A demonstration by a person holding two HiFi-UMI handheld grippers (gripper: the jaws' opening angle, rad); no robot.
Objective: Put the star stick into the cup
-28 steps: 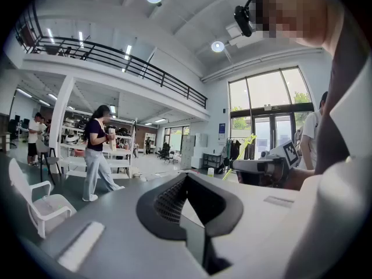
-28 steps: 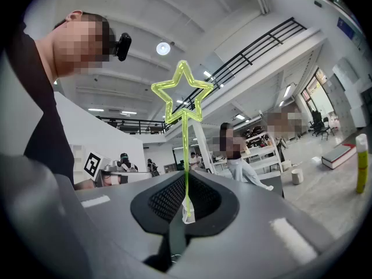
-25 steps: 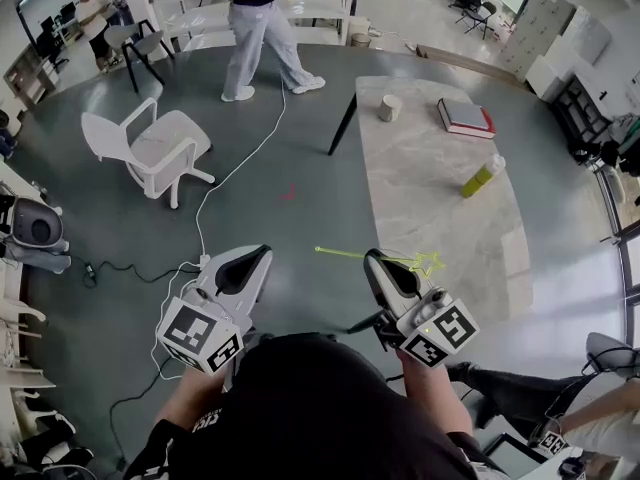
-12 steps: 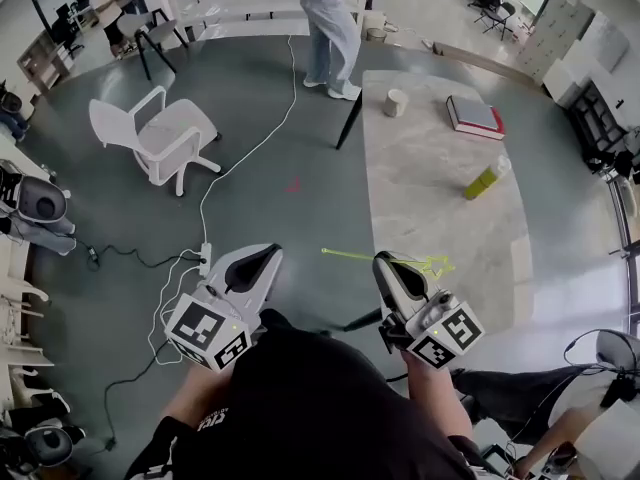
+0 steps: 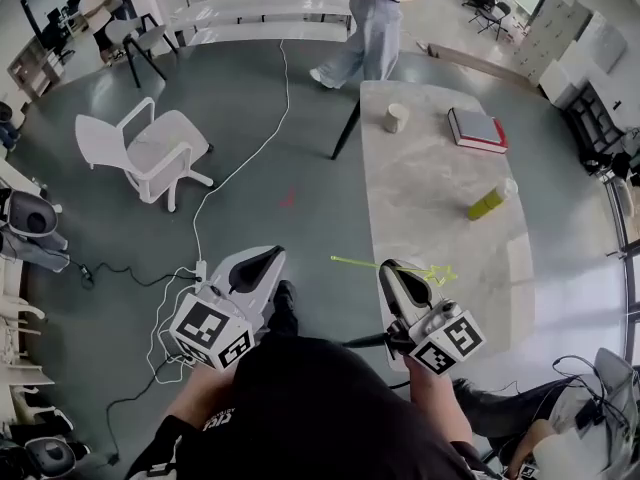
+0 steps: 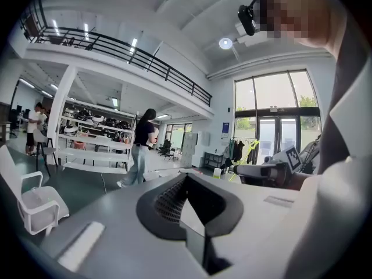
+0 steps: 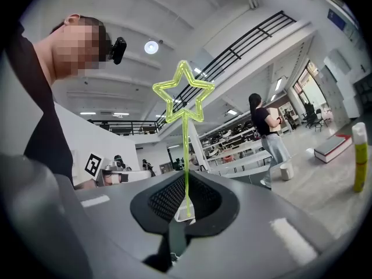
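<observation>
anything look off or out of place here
Nothing stands out. The cup, yellow bottle and book sit on the table, cup and bottle upright, nothing spilled. The star stick is clamped crosswise in the right gripper and looks intact.

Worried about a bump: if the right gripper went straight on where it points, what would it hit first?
Nothing near, it seems: the right gripper, holding the star stick, aims level past the table's left edge, over the floor toward distant shelves. The cup sits to its right.
</observation>
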